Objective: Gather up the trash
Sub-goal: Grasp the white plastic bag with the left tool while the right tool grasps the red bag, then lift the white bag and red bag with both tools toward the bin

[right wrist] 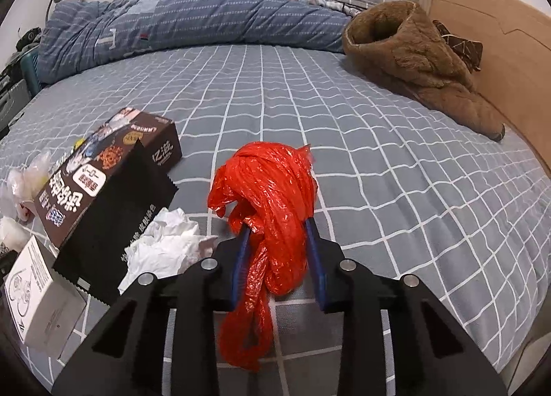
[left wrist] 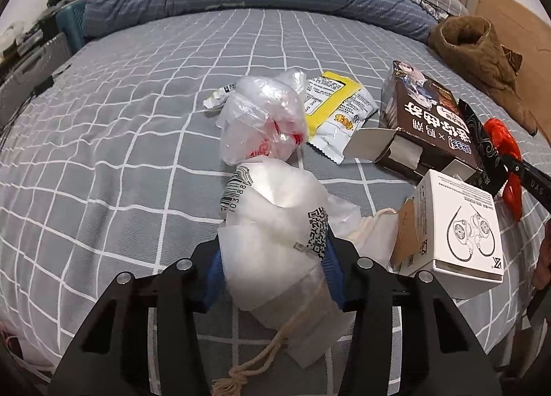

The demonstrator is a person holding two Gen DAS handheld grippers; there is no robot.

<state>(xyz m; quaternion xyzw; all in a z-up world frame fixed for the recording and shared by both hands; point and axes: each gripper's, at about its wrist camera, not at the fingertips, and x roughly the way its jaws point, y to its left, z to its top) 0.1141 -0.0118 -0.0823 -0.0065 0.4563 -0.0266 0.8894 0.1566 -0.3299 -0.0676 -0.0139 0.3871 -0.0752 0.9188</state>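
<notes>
My left gripper (left wrist: 272, 268) is shut on a white translucent packet with barcodes and a drawstring (left wrist: 279, 251), held above the bed. Beyond it lie a crumpled clear plastic bag (left wrist: 265, 120), a yellow and white snack wrapper (left wrist: 337, 113), a brown box (left wrist: 427, 123) and a white earphone box (left wrist: 458, 223). My right gripper (right wrist: 277, 244) is shut on a crumpled red plastic bag (right wrist: 268, 203); that bag also shows at the right edge of the left wrist view (left wrist: 506, 151). In the right wrist view, crumpled white paper (right wrist: 165, 244), a black sachet (right wrist: 113, 234) and the brown box (right wrist: 103, 168) lie to its left.
The grey checked bed sheet (right wrist: 378, 154) spreads ahead. A blue quilt (right wrist: 172, 27) is bunched at the far side. A brown fleece garment (right wrist: 413, 61) lies far right by the wooden headboard (right wrist: 499, 61). A small white tube (left wrist: 217, 96) lies behind the clear bag.
</notes>
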